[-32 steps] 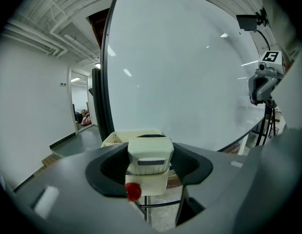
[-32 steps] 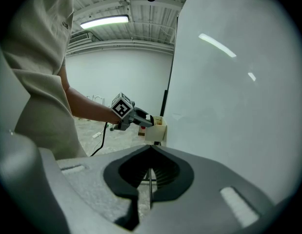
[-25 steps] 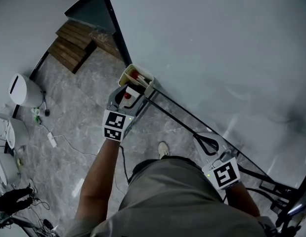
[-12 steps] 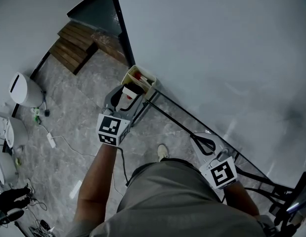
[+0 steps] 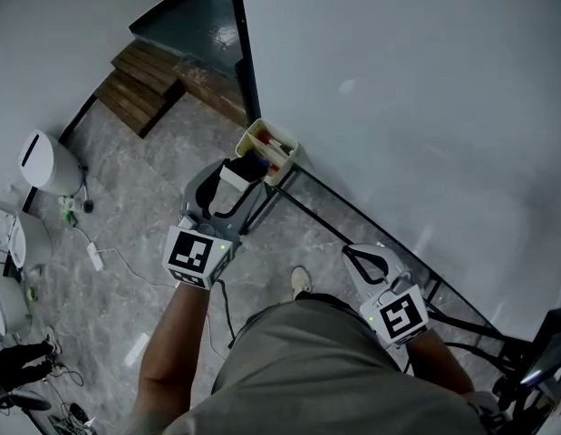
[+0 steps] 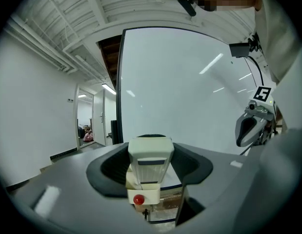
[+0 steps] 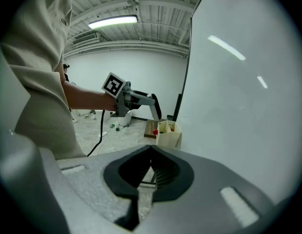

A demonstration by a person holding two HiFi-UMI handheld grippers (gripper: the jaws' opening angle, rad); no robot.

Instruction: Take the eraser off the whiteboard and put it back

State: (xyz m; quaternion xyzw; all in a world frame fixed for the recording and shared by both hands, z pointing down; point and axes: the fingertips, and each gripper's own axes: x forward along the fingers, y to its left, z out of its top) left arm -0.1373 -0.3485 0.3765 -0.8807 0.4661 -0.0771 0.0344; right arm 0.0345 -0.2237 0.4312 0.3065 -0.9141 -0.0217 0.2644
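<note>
Eraser (image 5: 235, 176) now clear of cream box (image 5: 286, 166), red item (image 5: 276, 140) inside.

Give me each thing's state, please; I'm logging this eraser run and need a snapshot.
eraser: upright between jaws, off the whiteboard
left gripper: shut on the eraser
right gripper: shut, empty
box: open-topped, something red inside
whiteboard: blank

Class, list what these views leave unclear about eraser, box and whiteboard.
Box contents: too small in the head view, behind the eraser in the left gripper view.
Whiteboard right end: cut off by the head view's edge.
Eraser: too small in the right gripper view, inside the left gripper.
</note>
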